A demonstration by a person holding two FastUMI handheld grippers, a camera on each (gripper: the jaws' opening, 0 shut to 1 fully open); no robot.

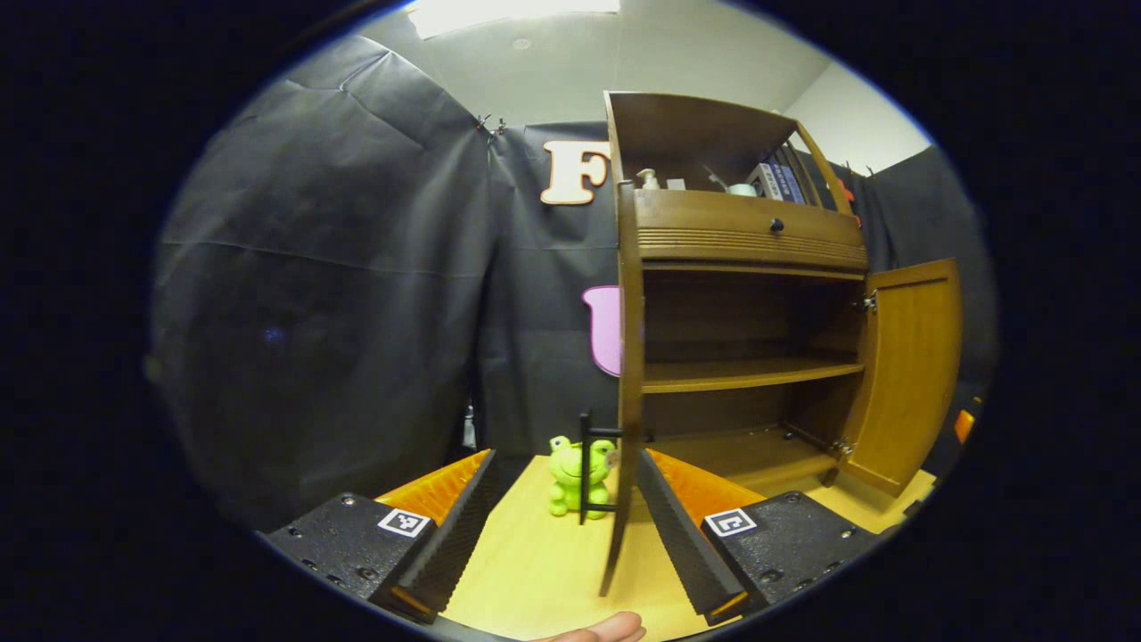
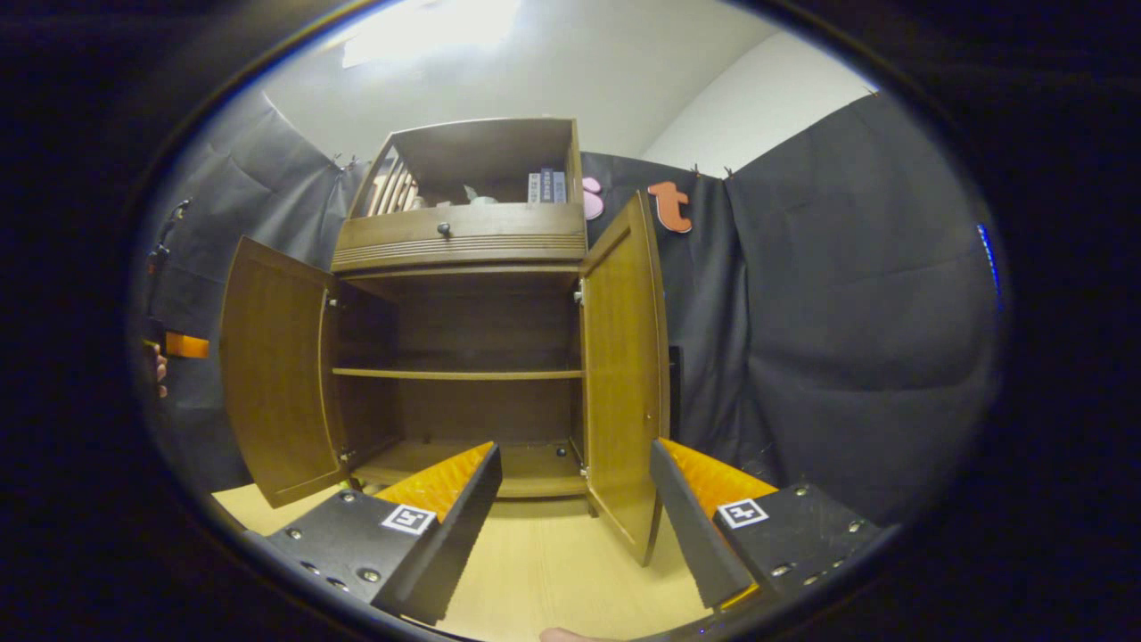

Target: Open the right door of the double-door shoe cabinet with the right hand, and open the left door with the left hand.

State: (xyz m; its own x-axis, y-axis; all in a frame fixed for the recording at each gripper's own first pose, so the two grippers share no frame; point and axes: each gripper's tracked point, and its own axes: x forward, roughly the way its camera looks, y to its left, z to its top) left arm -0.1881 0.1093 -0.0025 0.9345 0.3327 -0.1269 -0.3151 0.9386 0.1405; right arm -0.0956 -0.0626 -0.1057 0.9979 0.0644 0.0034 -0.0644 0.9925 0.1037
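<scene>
Shoe cabinet of brown wood (image 2: pixel 463 259) stands ahead of our right gripper (image 2: pixel 570 517), both doors swung out. Left gripper (image 1: pixel 557 526), released, straddles the left door's (image 1: pixel 624 428) edge; right likewise released. Panels look stiff, light; black bar handle (image 1: pixel 586 468) suits grasping.

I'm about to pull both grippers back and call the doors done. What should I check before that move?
1. Right brown wooden cabinet door swung open: ok.
2. Left brown wooden cabinet door swung open: ok.
3. Left gripper open, with the left door's edge between its fingers: ok. Whether either finger touches the edge: cannot tell.
4. Right gripper open: ok. Whether it is clear of the right door's lower corner: cannot tell.
5. Green frog toy upright on the light wooden tabletop, beside the left door's black handle: ok, but it stands close to the left gripper's way back.
</scene>
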